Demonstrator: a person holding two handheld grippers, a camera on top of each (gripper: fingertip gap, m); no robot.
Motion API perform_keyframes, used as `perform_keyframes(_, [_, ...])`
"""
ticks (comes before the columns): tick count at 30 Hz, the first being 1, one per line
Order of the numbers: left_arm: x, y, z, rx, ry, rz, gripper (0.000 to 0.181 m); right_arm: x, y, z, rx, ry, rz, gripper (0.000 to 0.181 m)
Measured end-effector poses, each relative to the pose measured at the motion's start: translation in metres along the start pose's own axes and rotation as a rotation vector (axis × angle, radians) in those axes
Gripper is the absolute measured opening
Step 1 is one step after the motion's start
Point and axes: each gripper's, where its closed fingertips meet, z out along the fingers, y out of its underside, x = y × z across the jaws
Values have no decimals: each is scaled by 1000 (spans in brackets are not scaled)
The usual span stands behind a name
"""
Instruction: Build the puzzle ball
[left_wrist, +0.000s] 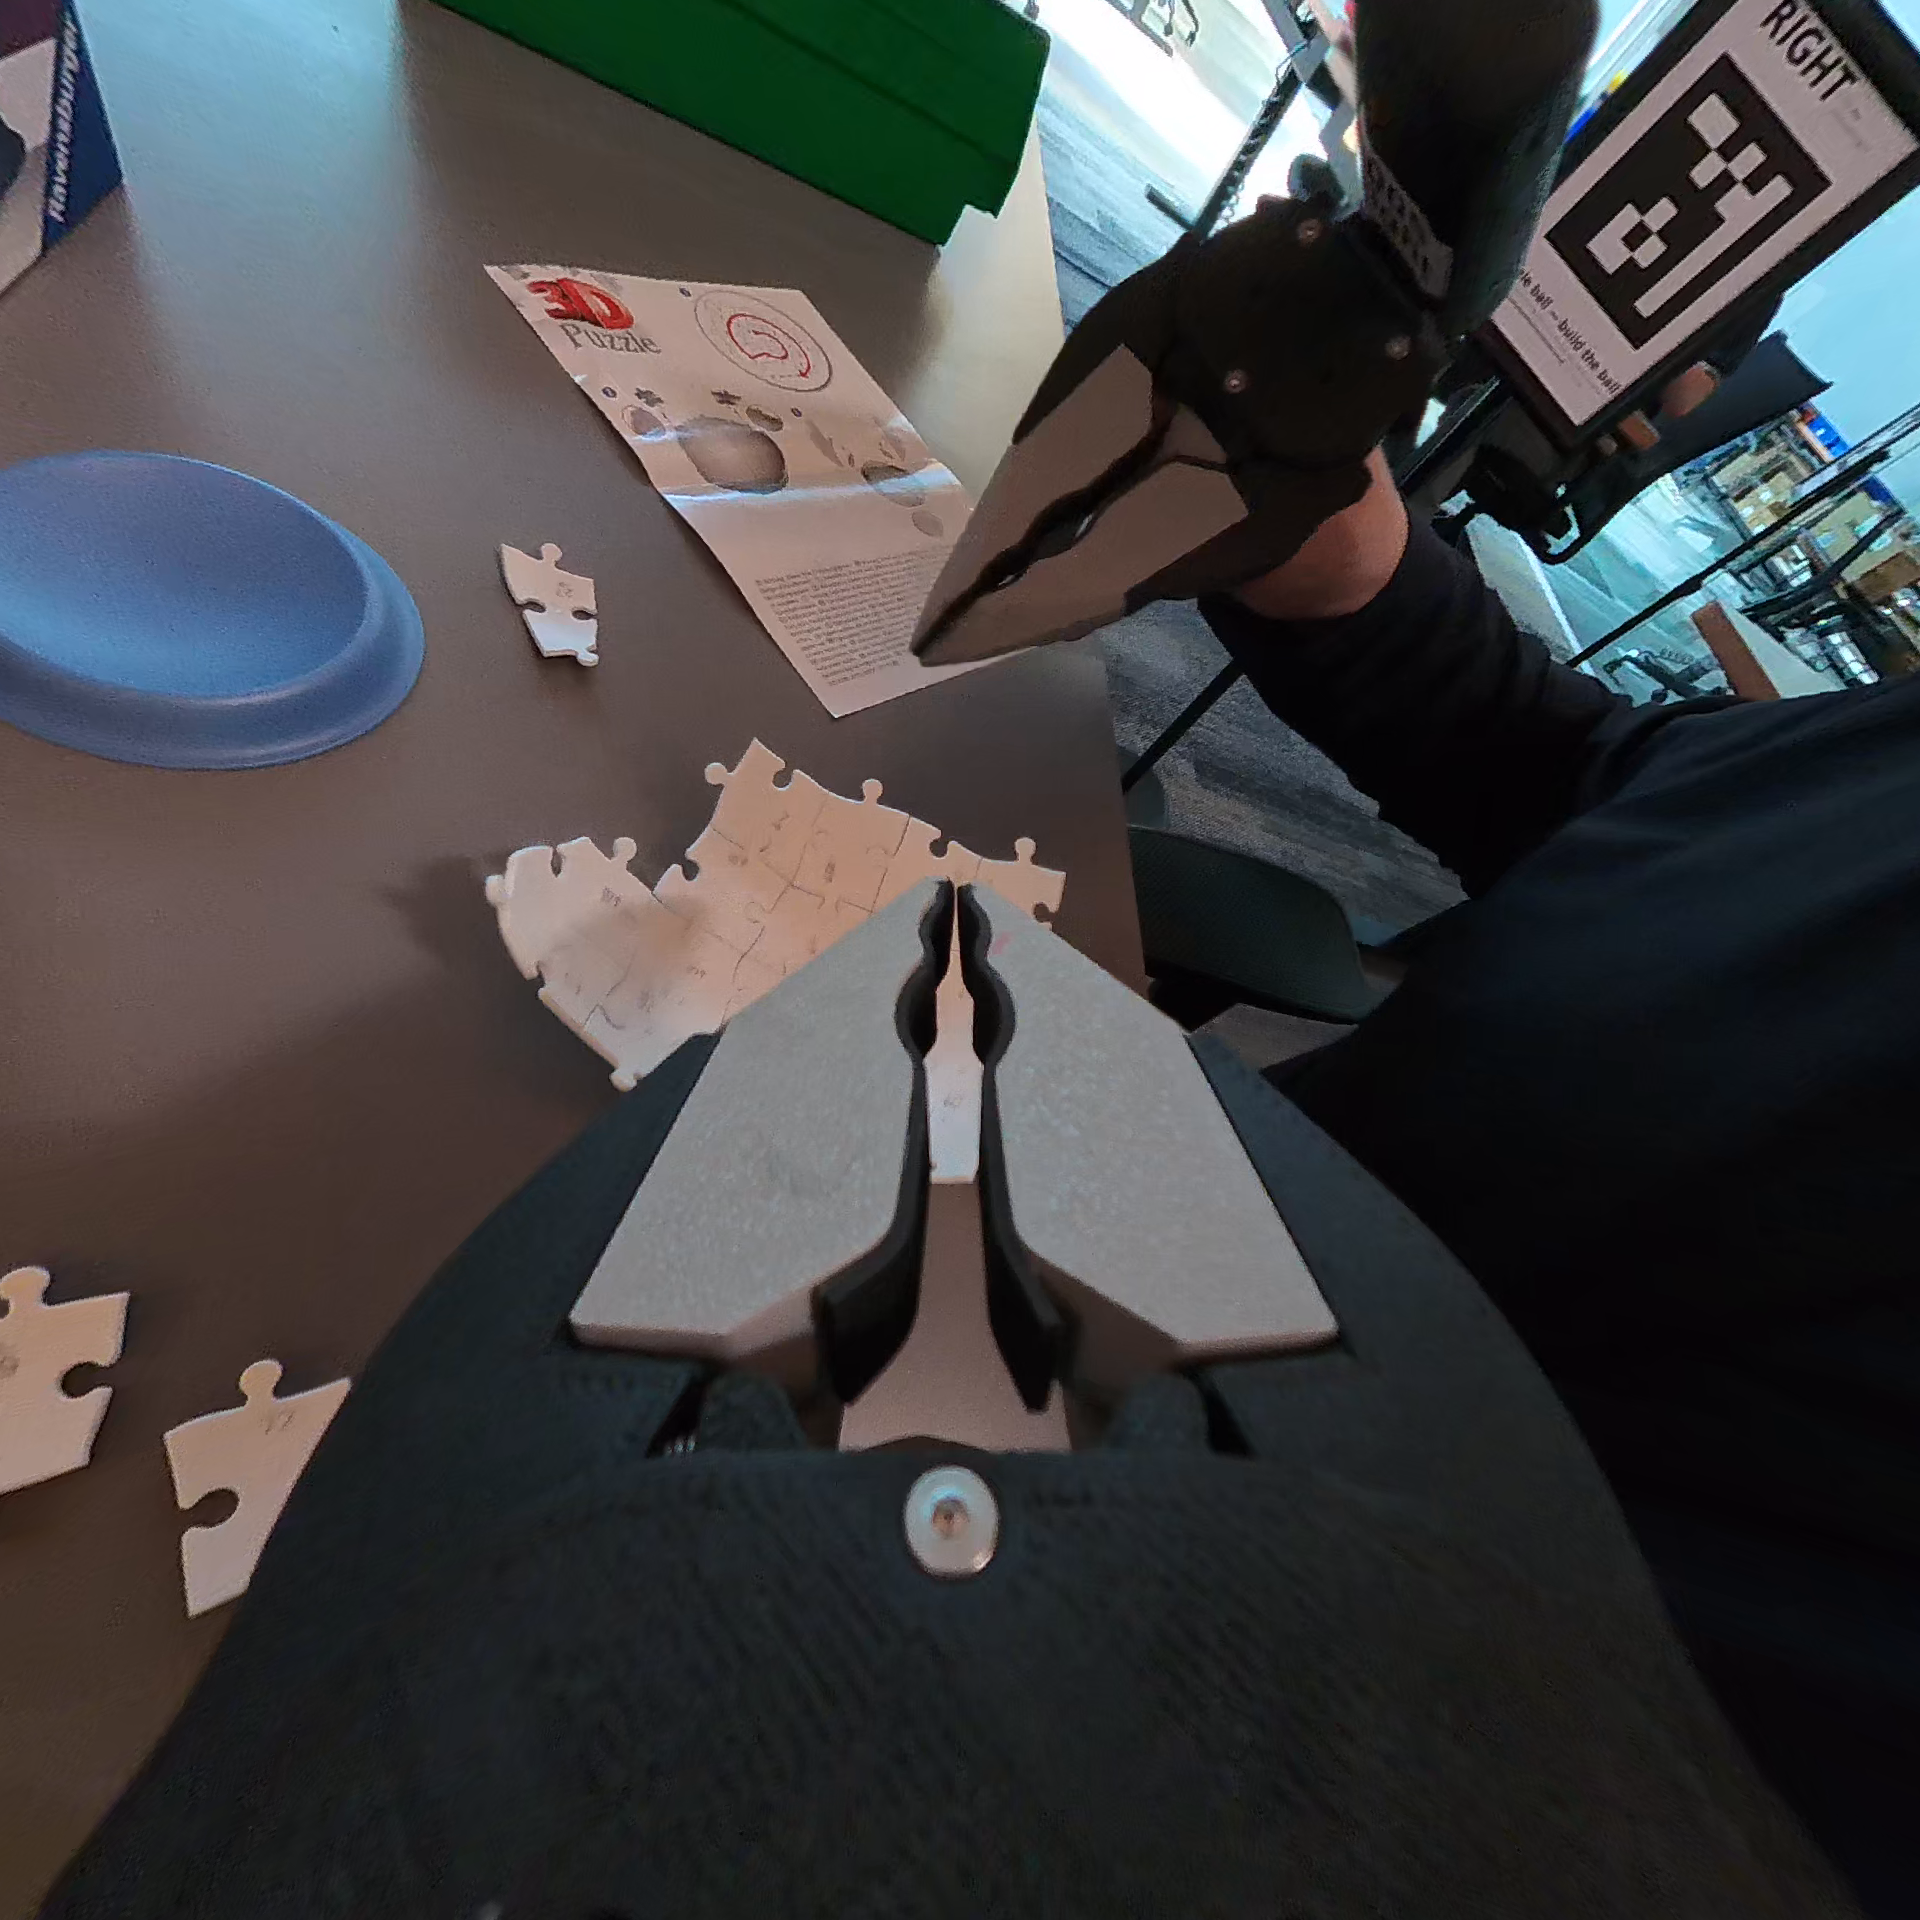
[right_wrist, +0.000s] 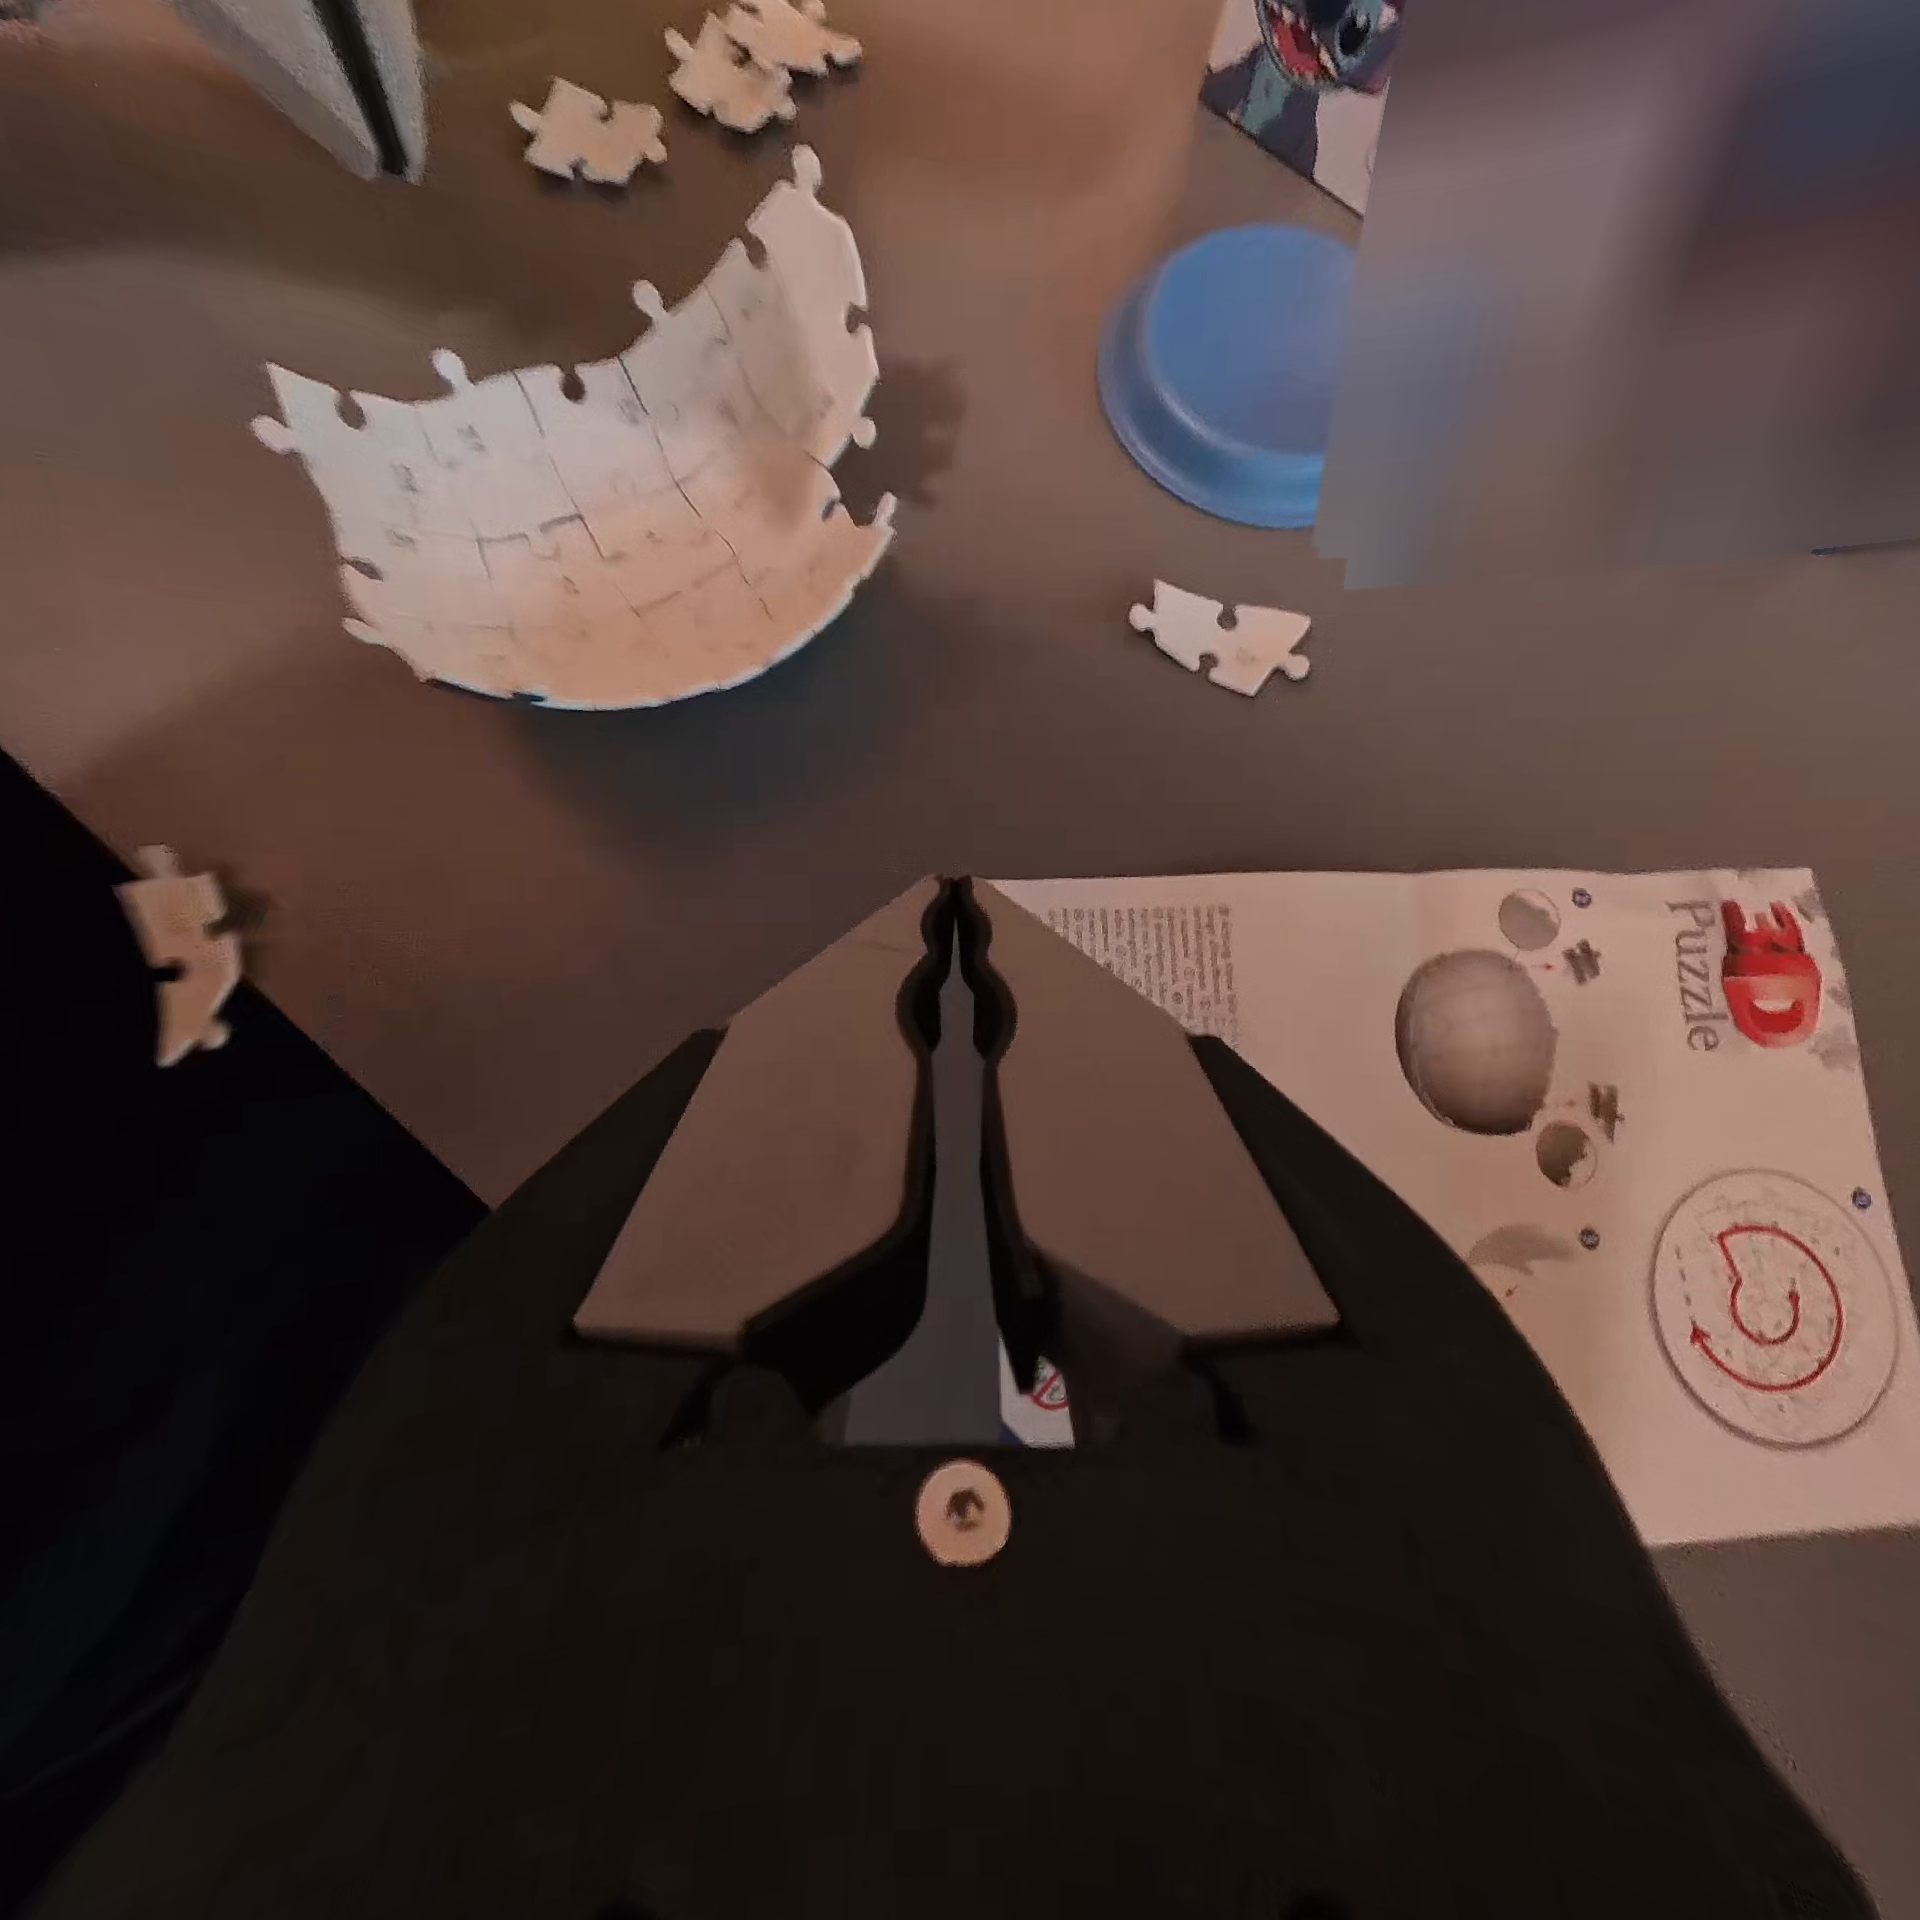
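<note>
My left gripper (left_wrist: 954, 904) jaws clamp a piece (left_wrist: 952, 1112); right gripper (right_wrist: 956, 894) jaws together, empty. Risk: piece slips, jolting shell (right_wrist: 582, 520).

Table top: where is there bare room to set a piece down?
Bare table lies between the curved assembled shell and the instruction sheet, and also between the blue stand and the green box. It is crowded around the loose pieces beyond the shell.
</note>
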Motion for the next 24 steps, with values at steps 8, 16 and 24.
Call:
perform_keyframes(8, [-2,3,-1,-11,-25,20,0,-21,16,-14,52,97,-54,0])
perform_keyframes(16, [-11,12,-9,-53,-73,49,0,-31,23,-5,148,1,54,5])
perform_keyframes(24, [-1,15,-1,-74,-101,122,0,-123,52,-37,242,-173,95,22])
